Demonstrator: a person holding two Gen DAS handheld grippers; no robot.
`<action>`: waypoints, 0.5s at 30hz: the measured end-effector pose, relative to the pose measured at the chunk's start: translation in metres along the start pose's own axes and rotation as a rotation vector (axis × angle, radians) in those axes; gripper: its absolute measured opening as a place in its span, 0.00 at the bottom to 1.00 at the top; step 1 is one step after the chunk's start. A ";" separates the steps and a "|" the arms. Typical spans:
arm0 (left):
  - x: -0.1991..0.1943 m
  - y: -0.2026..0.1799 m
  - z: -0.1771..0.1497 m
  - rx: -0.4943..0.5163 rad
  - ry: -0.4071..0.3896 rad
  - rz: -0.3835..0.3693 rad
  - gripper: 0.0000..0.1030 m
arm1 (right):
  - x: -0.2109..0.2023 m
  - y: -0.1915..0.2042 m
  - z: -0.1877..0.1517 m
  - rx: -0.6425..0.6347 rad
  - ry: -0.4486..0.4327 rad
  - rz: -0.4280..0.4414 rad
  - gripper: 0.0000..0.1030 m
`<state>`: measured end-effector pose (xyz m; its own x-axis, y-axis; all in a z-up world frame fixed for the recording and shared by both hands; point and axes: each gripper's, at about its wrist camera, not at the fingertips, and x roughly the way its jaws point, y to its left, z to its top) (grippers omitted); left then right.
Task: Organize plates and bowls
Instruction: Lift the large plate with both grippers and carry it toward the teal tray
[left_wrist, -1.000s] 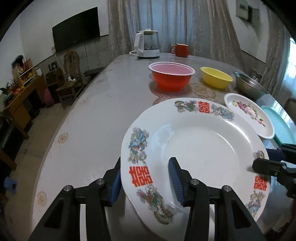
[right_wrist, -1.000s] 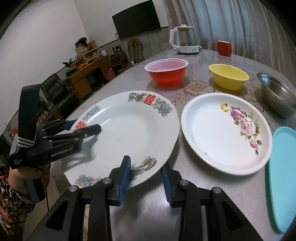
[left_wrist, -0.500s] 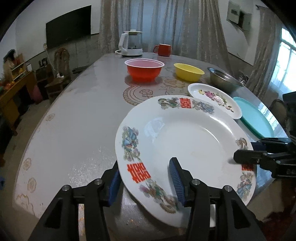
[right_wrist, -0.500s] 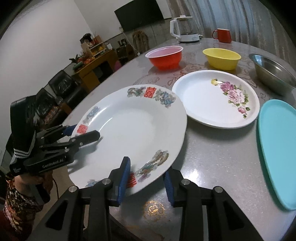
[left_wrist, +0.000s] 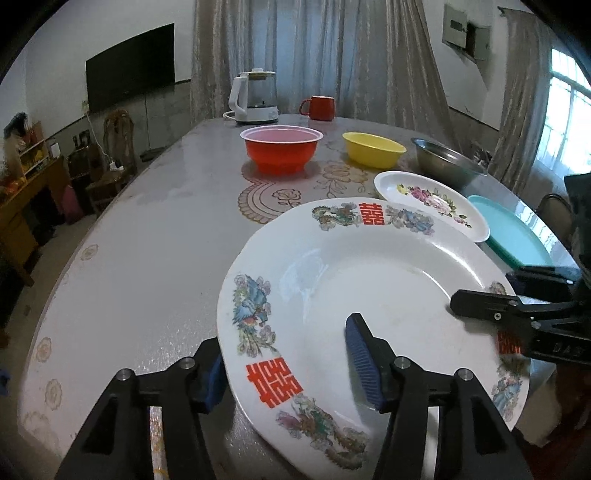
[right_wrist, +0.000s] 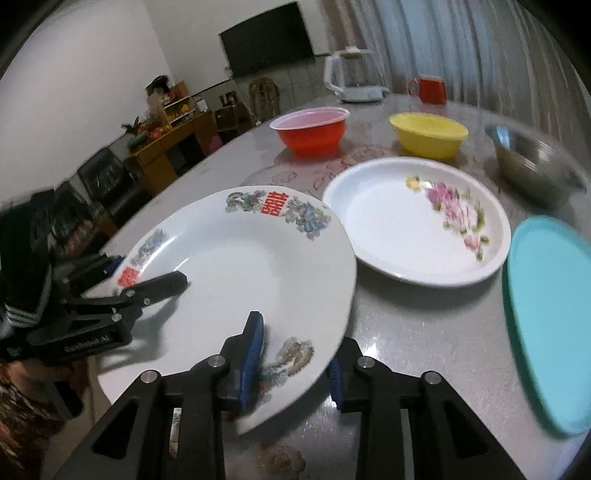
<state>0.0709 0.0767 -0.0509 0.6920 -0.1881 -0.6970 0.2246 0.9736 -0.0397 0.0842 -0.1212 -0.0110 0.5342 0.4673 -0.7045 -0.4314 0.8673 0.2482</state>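
Large double-happiness plate (left_wrist: 369, 295) is lifted off the tabletop (left_wrist: 155, 251), tilted. Left gripper (left_wrist: 288, 365) and right gripper (right_wrist: 295, 354) each have fingers closed on opposite rim sections. Its far rim overlaps the floral plate (right_wrist: 399, 229); teal plate (right_wrist: 546, 317) lies beyond.

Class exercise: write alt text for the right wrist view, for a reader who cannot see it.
Both grippers clamp opposite rims of a large white plate with red characters: the right gripper at the near edge, the left gripper at its left. On the table beyond sit a floral plate, a teal plate, and red, yellow and steel bowls.
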 end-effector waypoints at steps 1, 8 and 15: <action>-0.001 -0.002 -0.001 0.004 -0.001 0.003 0.57 | 0.000 0.002 -0.001 -0.012 -0.002 -0.017 0.31; -0.008 -0.019 -0.008 0.014 -0.013 0.003 0.56 | -0.011 -0.005 -0.008 -0.026 -0.002 -0.052 0.32; -0.014 -0.045 -0.015 -0.003 -0.018 -0.057 0.56 | -0.035 -0.018 -0.020 -0.060 -0.024 -0.103 0.32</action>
<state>0.0404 0.0380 -0.0503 0.6902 -0.2457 -0.6806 0.2623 0.9616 -0.0811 0.0592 -0.1562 -0.0040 0.5949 0.3805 -0.7080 -0.4153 0.8997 0.1346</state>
